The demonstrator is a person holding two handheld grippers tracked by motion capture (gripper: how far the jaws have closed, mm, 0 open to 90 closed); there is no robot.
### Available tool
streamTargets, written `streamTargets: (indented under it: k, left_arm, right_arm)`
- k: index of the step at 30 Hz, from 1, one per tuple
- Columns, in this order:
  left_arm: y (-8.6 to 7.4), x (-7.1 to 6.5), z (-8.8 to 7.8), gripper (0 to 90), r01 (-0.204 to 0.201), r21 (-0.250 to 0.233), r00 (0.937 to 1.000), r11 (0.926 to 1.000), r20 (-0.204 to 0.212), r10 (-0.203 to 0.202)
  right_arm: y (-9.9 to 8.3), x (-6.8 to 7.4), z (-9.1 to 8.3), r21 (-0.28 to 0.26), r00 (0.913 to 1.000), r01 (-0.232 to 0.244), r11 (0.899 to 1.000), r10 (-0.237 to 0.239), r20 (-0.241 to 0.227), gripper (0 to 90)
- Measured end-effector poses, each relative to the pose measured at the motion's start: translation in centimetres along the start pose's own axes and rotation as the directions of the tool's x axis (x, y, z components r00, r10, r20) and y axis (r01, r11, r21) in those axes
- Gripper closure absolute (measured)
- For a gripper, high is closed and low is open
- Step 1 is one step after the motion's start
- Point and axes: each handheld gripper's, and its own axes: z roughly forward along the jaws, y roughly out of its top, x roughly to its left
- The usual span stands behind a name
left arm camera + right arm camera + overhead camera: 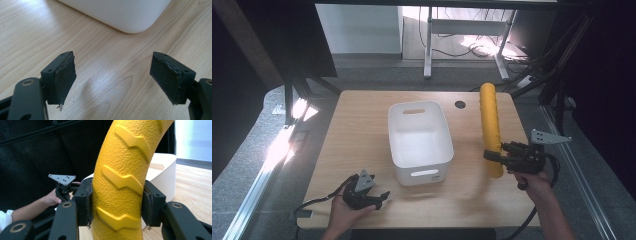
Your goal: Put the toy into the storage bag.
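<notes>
1. your right gripper [493,156] is clamped on the yellow ring [491,127], with a pad pressing each side of its band, as the right gripper view shows [117,205].
2. you hold the ring on edge, lifted off the wooden table [362,130], so from the high view it reads as a narrow upright strip to the right of the white bin [398,150].
3. the ring's surface is pebbled and carries raised zigzag ridges.
4. your left gripper [382,196] sits low at the near left of the table, close to the bin's near left corner; its jaws stand wide apart with nothing between them, just bare wood in the left gripper view [113,75].
5. the bin stands in the middle of the table, well apart from the ring's lower end, and has a slot handle in each end wall.
6. your right hand [532,181] is over the table's right edge; your left hand [343,212] rests at the near edge.
</notes>
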Motion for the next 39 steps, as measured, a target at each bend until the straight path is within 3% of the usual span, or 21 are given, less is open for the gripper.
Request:
streamTargets:
  k: [16,29,39]
  left_arm:
    - [0.0,0.0,0.1,20.7,-0.004,0.005,1.0000,1.0000,0.001,0.004]
    - [0.0,0.0,0.3,20.7,-0.001,0.009,1.0000,1.0000,0.004,0.001]
    - [0.0,0.0,0.3,20.7,0.001,0.012,1.0000,0.9999,0.004,-0.001]
  right_arm:
    - [1.7,0.6,1.4,-0.049,0.9994,0.015,0.999,-0.017,-0.029,50.6]
    - [3.4,0.6,2.7,-0.089,0.9992,0.040,0.995,-0.040,0.002,50.6]
    - [5.4,1.3,4.3,-0.133,0.9974,0.072,0.988,-0.070,0.015,50.6]
